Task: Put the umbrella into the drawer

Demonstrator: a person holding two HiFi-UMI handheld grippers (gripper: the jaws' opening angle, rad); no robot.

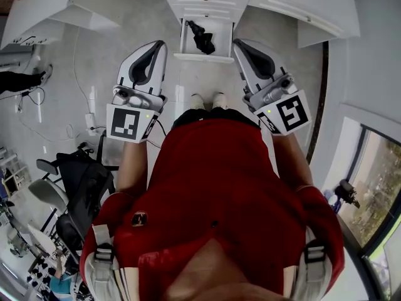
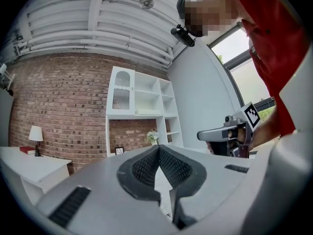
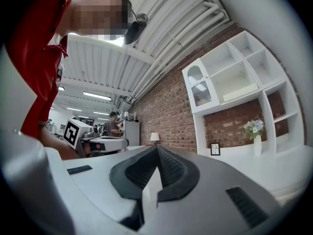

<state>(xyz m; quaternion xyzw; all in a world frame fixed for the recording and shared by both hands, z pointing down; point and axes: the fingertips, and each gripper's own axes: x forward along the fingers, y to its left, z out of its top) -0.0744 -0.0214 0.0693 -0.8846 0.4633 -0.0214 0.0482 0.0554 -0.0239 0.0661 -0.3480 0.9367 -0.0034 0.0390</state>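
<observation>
Umbrella point(image 1: 202, 36): black, folded, lying inside the open white drawer point(image 1: 186, 39) at top ctr of head view, well apart from both tools.

L to R across that view:
- White desk point(image 1: 56, 5) at top L corner.
- Black chair point(image 1: 81, 193) beside floor cables at lower L.
- Left gripper point(image 1: 160, 46) held over the floor just L of the drawer front, marker cube nearest the body.
- White shoes point(image 1: 208, 99) pointing at the drawer, below a red shirt point(image 1: 219, 187).
- Right gripper point(image 1: 239, 44) mirrored just R of the drawer front.
- Window point(image 1: 376, 187) at far R.

Left gripper view, L to R: lamp point(image 2: 35, 133) on a white desk, brick wall point(image 2: 58, 97), white shelf unit point(image 2: 142, 102). In front, own jaws pressed together at the tips, pinching nothing. Other tool alongside at R, level w/ it.

Right gripper view, L to R: other tool alongside at L, a 2nd person far off behind it, same lamp, brick wall. At ctr, own jaws likewise pressed together, empty. Further R, small picture frame point(image 3: 214, 149) and vase of flowers point(image 3: 255, 131) in the shelf unit.
</observation>
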